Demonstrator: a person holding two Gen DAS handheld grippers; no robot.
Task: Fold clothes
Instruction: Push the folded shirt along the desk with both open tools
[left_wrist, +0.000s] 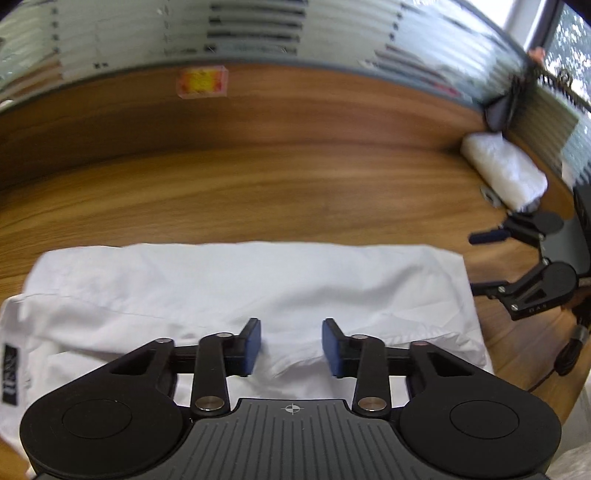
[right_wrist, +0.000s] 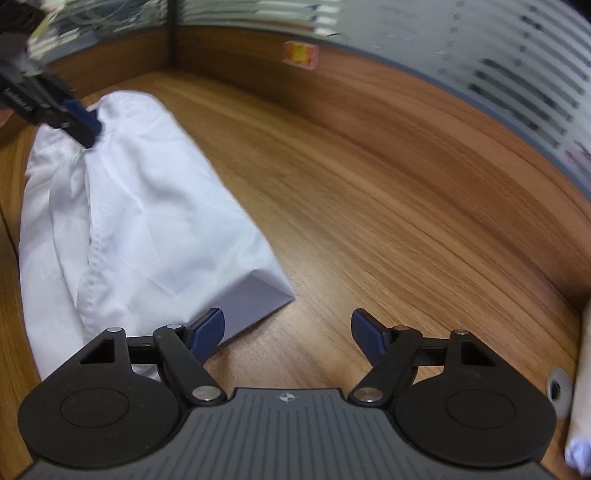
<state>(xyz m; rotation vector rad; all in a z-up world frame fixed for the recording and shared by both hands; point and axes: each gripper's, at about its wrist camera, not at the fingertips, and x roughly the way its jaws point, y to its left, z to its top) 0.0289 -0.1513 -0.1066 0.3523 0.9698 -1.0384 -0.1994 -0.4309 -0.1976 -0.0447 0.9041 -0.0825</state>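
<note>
A white garment (left_wrist: 236, 295) lies folded into a long band on the wooden desk (left_wrist: 258, 184), near its front edge, with soft wrinkles, a stitched seam along one side and a dark label at one end (its text is too blurred to read). The left gripper (left_wrist: 291, 345) is over the cloth, jaws partly open, holding nothing. The right gripper (right_wrist: 288, 332) is wide open beside the garment's folded corner, also empty.
</note>
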